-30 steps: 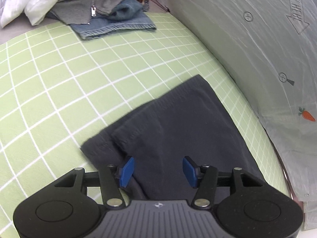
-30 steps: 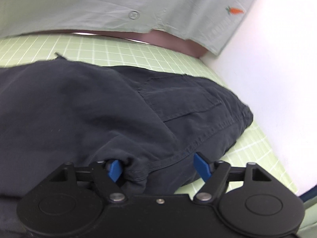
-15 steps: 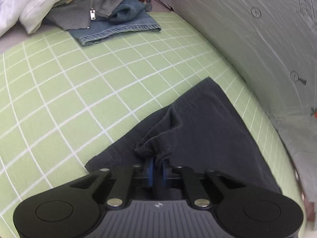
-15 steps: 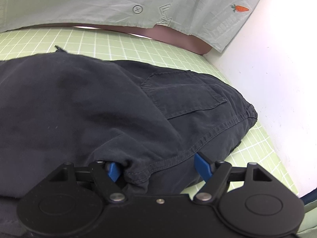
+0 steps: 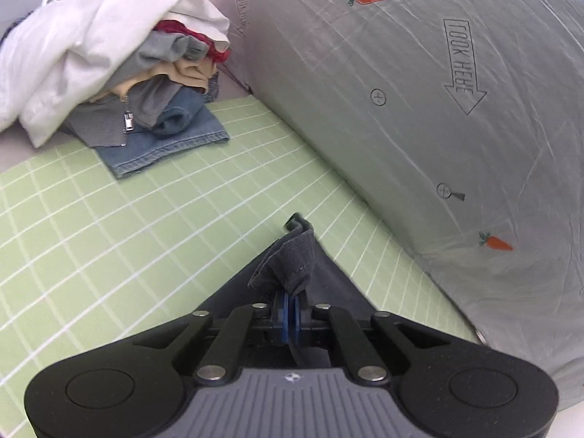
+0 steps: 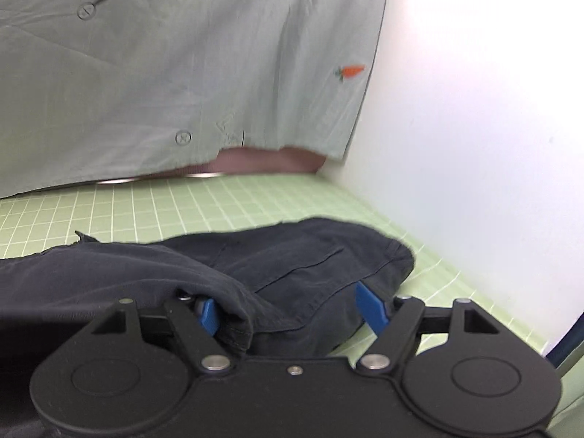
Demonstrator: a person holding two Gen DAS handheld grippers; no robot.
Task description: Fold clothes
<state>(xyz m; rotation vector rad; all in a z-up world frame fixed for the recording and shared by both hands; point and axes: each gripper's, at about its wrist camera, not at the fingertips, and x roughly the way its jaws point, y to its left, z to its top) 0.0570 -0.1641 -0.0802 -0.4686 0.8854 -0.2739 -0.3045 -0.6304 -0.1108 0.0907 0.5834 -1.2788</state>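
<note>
Dark navy trousers lie on the green gridded mat. My left gripper is shut on the leg hem of the trousers and holds it lifted off the mat. My right gripper is open, with the waistband end of the trousers bunched between its blue fingers; cloth drapes over the left finger. A back pocket seam shows on the cloth ahead.
A pile of unfolded clothes, white, grey, tan and denim, sits at the mat's far left. A person in a pale shirt with carrot prints stands along the mat's edge. A white wall bounds the right side.
My left gripper closed on the trouser hem and has lifted it up off the mat. My right gripper stayed open and the view tilted upward.
</note>
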